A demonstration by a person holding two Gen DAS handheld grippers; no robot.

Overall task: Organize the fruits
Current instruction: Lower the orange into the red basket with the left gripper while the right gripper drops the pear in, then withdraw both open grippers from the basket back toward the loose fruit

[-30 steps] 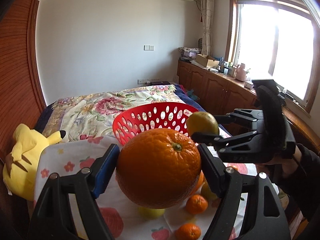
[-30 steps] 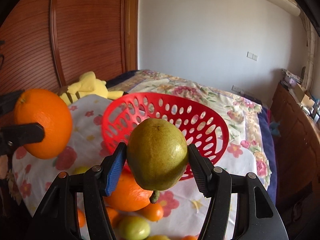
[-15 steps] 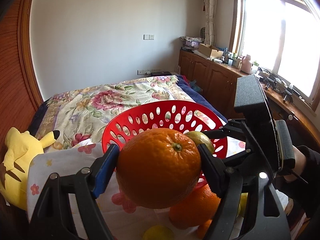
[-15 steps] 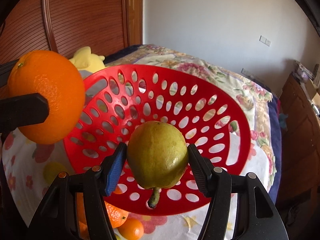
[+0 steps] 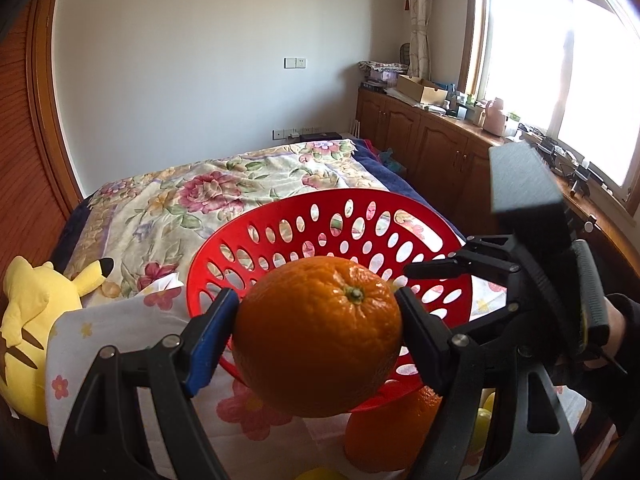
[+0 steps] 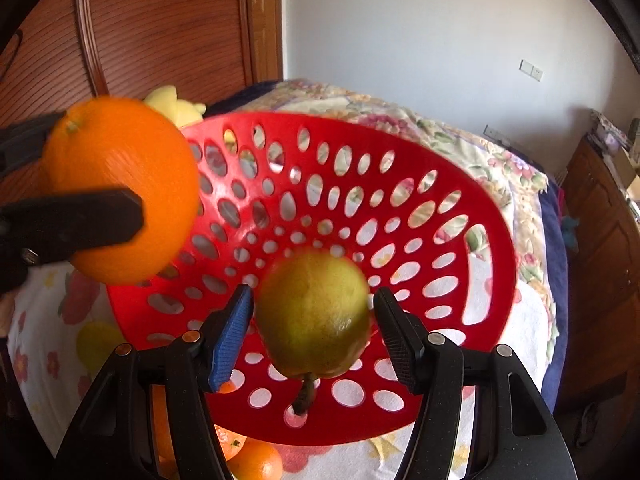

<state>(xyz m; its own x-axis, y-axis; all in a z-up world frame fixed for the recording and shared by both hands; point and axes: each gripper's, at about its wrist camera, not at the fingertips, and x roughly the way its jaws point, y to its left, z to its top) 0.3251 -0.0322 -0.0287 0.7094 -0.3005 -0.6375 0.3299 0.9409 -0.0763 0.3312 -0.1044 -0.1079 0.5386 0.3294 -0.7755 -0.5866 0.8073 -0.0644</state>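
While the right tongs (image 6: 314, 334) stand spread around a blurred green pear (image 6: 314, 314) over the red perforated basket (image 6: 460, 184), the left tongs (image 5: 318, 326) pinch a big orange (image 5: 318, 342) near its rim. Both fruits look firm, smooth, likely slippery; grip at the widest part. Loose oranges (image 6: 254, 462) lie on the flowered cloth (image 5: 120, 328) below, beside a yellow plush toy (image 5: 30, 320).

No readable text, label, brand, number or sign anywhere; nothing legible on fruit, basket, cloth, walls or cabinets.
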